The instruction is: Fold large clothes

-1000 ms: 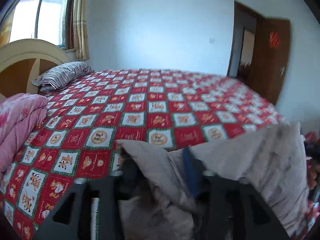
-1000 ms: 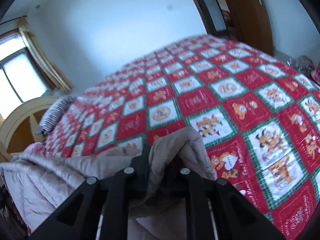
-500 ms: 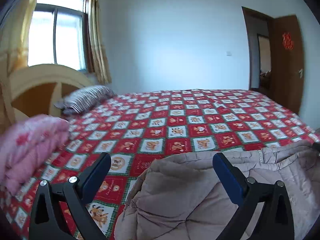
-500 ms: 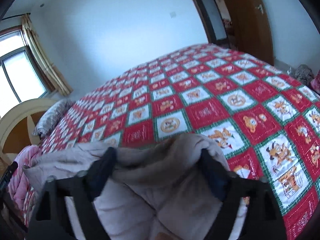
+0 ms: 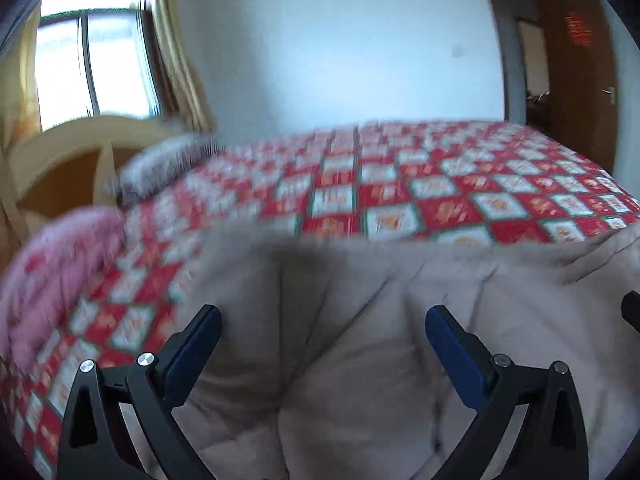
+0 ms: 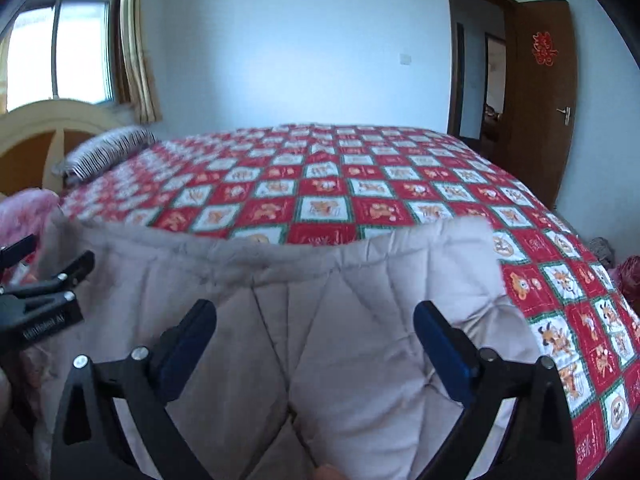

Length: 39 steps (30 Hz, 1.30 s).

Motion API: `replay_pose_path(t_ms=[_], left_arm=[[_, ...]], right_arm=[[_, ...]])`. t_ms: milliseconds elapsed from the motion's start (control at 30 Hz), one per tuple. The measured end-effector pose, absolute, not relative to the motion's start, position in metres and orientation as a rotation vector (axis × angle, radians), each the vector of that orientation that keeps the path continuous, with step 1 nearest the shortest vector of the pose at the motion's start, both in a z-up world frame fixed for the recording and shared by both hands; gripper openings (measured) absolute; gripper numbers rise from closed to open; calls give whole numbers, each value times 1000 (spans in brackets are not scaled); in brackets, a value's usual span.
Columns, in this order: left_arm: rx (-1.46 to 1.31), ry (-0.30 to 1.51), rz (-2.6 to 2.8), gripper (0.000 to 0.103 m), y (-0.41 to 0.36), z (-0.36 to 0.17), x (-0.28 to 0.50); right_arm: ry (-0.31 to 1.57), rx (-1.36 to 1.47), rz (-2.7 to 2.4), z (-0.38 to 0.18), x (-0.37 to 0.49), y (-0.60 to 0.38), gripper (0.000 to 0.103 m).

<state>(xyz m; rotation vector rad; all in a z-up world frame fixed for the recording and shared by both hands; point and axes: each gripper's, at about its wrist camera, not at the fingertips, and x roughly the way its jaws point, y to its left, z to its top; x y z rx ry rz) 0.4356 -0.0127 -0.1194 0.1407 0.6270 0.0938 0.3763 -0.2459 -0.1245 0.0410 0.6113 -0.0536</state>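
A large grey-beige quilted garment point(image 5: 360, 340) lies on the near part of the bed; it also shows in the right wrist view point(image 6: 340, 320). My left gripper point(image 5: 320, 320) is open and empty, its blue-padded fingers spread above the garment's left part. My right gripper point(image 6: 316, 316) is open and empty above the garment's right part, near its far edge point(image 6: 360, 248). The left gripper's black frame point(image 6: 44, 292) shows at the left edge of the right wrist view.
The bed has a red, white and green patchwork cover point(image 6: 360, 184). A striped pillow point(image 6: 104, 148) and a wooden headboard point(image 6: 40, 136) are at far left. A pink quilt point(image 5: 52, 272) lies left. A brown door point(image 6: 540, 100) stands open at right.
One second ago both grippers were shut on the garment. Both then opened and let it go. Now it lies spread flatter on the bed, and both grippers have drawn back over it.
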Motion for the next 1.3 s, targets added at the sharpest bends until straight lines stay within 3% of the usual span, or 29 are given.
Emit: replay_pose_path(t_ms=[433, 1300], left_arm=[[6, 708, 50, 102, 0, -170, 459], [-29, 750, 58, 102, 5, -184, 464]], right_arm=[[706, 122, -86, -175, 410, -268, 103], [831, 64, -128, -198, 432, -261, 103]])
